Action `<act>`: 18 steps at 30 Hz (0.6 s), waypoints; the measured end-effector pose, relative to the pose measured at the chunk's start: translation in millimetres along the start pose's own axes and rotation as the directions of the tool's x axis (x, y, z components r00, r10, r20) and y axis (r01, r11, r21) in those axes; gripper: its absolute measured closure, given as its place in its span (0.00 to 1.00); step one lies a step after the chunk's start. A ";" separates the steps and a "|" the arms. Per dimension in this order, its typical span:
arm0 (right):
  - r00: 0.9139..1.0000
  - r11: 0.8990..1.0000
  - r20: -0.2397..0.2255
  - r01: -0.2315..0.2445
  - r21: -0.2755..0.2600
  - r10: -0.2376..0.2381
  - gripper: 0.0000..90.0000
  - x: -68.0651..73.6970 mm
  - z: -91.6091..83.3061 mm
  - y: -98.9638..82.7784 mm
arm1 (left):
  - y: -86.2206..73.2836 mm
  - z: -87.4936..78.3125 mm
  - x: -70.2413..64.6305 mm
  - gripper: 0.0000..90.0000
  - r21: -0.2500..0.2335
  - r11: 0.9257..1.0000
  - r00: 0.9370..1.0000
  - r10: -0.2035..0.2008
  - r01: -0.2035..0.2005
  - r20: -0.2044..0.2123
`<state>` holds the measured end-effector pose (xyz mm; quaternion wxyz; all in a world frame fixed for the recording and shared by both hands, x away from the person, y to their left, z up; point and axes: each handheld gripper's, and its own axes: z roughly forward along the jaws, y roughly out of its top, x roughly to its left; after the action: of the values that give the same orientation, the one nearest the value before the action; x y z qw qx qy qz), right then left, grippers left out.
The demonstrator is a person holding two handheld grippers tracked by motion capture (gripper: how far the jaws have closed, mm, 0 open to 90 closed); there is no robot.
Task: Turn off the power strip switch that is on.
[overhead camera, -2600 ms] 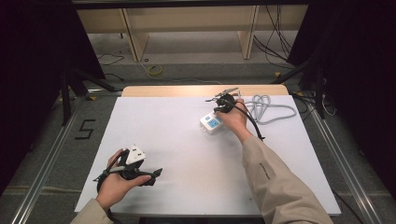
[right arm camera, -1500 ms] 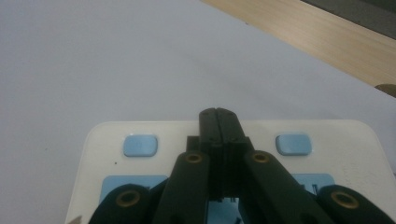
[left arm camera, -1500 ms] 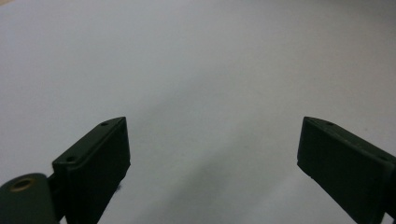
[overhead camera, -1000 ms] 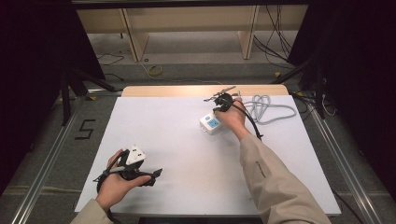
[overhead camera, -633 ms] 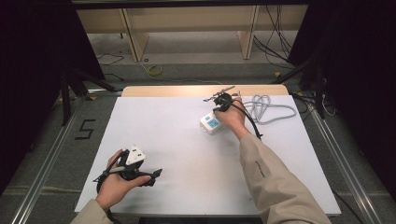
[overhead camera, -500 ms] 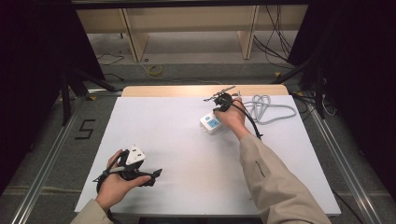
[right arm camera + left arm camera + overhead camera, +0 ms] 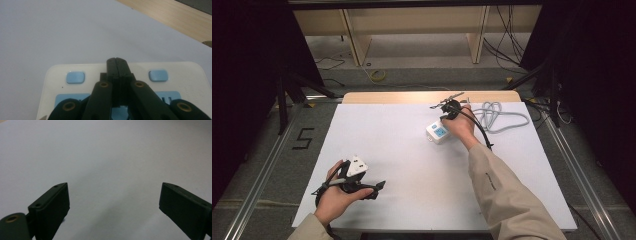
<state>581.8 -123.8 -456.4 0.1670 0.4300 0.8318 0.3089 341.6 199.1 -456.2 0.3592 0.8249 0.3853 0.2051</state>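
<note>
We wear a beige long sleeve point(image 7: 504, 197) with a small dark mark on its forearm, running to 5 o'clock. The right gripper point(image 7: 117, 65) has matte black jaws with brass-ringed holes and ribbed inner faces; a black cable loops off it. At 7 o'clock, the left gripper point(image 7: 362, 186) is black with a white three-cornered plate; up close its flat rectangular jaws show small screw holes, with a brass-ringed pivot at 8 o'clock.
</note>
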 end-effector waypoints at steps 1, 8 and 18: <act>1.000 1.000 0.000 0.000 0.000 0.000 1.00 0.1 0.0 0.0 | 0.0 0.0 0.0 0.10 0.000 1.000 1.000 0.000 0.000 0.000; 1.000 1.000 0.008 -0.004 -0.004 0.004 1.00 1.1 -0.3 -0.4 | 0.1 -0.5 0.3 0.10 0.001 1.000 1.000 0.005 -0.005 -0.001; 1.000 1.000 0.011 -0.010 -0.007 0.010 1.00 1.5 -0.4 -0.6 | 0.1 -0.7 -0.2 0.10 0.002 1.000 1.000 0.006 -0.006 0.000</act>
<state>580.4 -123.0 -456.5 0.1717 0.4353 0.8275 0.3103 341.2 199.2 -455.6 0.3577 0.8263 0.3832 0.2059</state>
